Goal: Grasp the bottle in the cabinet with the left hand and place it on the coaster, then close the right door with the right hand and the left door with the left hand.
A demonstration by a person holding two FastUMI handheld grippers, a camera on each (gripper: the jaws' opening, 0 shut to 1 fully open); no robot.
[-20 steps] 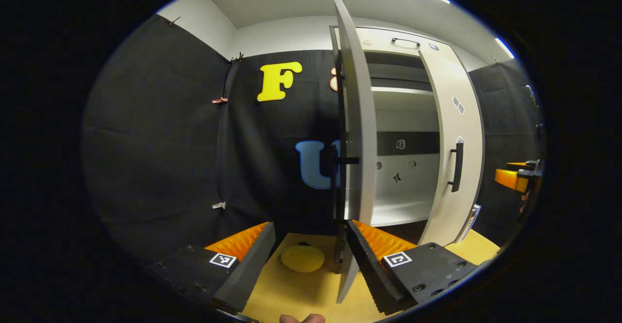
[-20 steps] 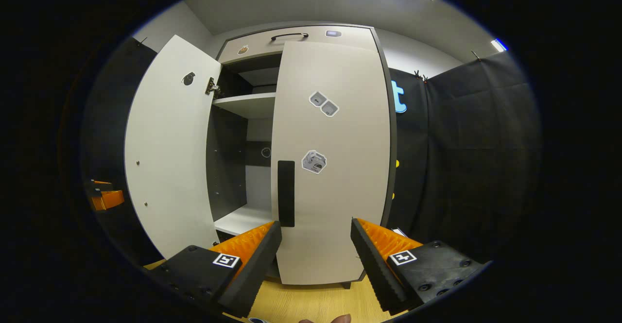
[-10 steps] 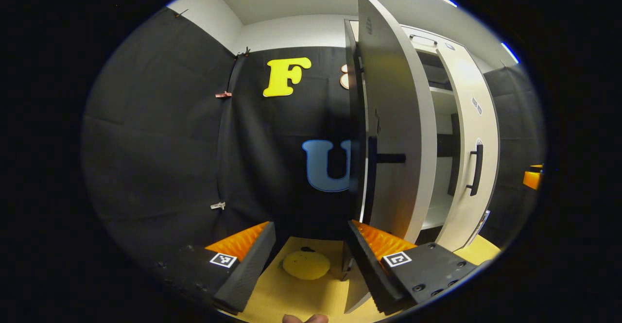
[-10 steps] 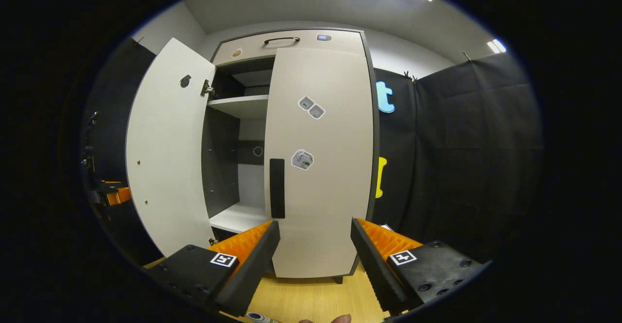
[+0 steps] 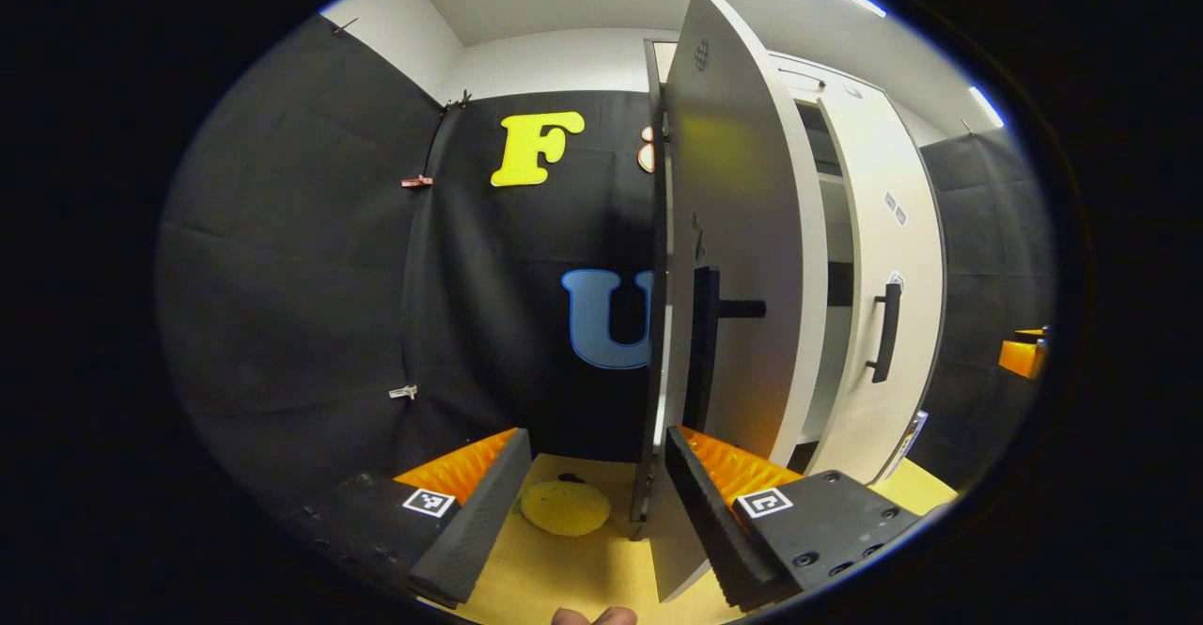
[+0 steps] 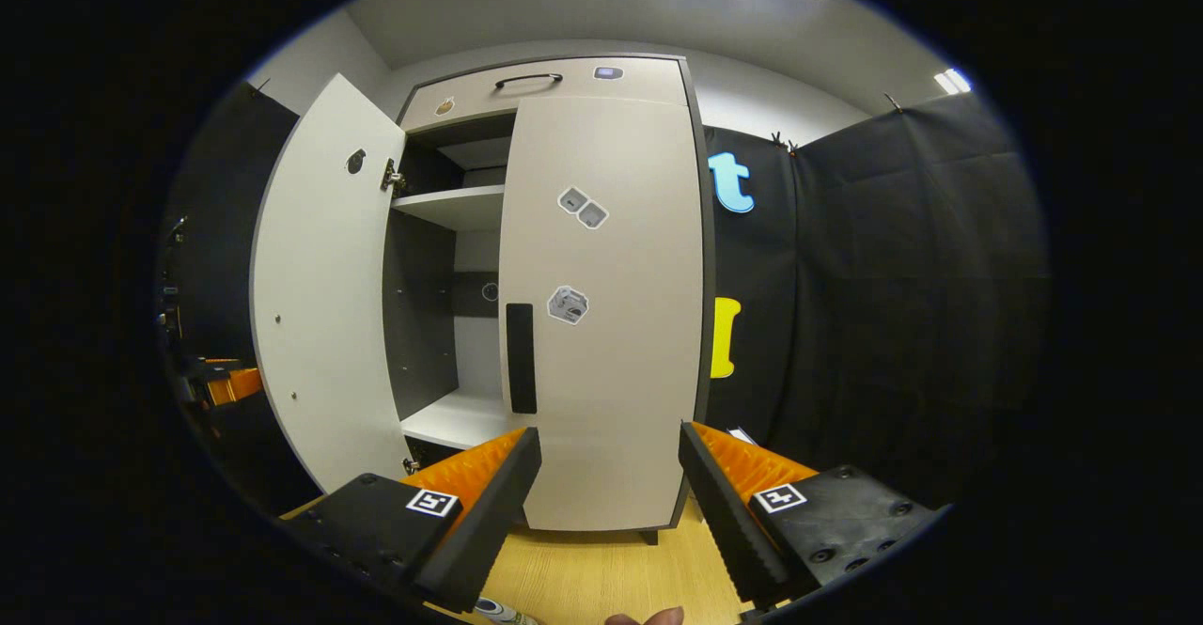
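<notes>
The left gripper (image 5: 592, 503) has its 2 fingers spread apart and holds nothing. Its right finger (image 5: 700, 503) sits right against the bottom edge of the left door (image 5: 742, 230), though whether it touches cannot be told. Just beyond the fingers a round yellow coaster (image 5: 565, 507) lies on the wooden table (image 5: 583, 573), and no bottle can be seen standing on it from here. The left door stands swung out, seen nearly edge-on, with its dark handle (image 5: 705, 343) facing the gripper. Past it is the right door (image 5: 883, 258), almost flush with the cabinet (image 6: 554, 80). The right gripper (image 6: 606, 503) is also spread wide and empty, hanging a little back from the right door. Something small, perhaps the bottle (image 6: 498, 611), pokes into the very bottom of the right gripper view, but it is too cut off to be sure. The cabinet's shelves (image 6: 451, 207) look bare. The step in hand appears to be closing the left door. The next move probably calls for the left gripper to push the door's outer face round toward the cabinet until it meets the right door.
</notes>
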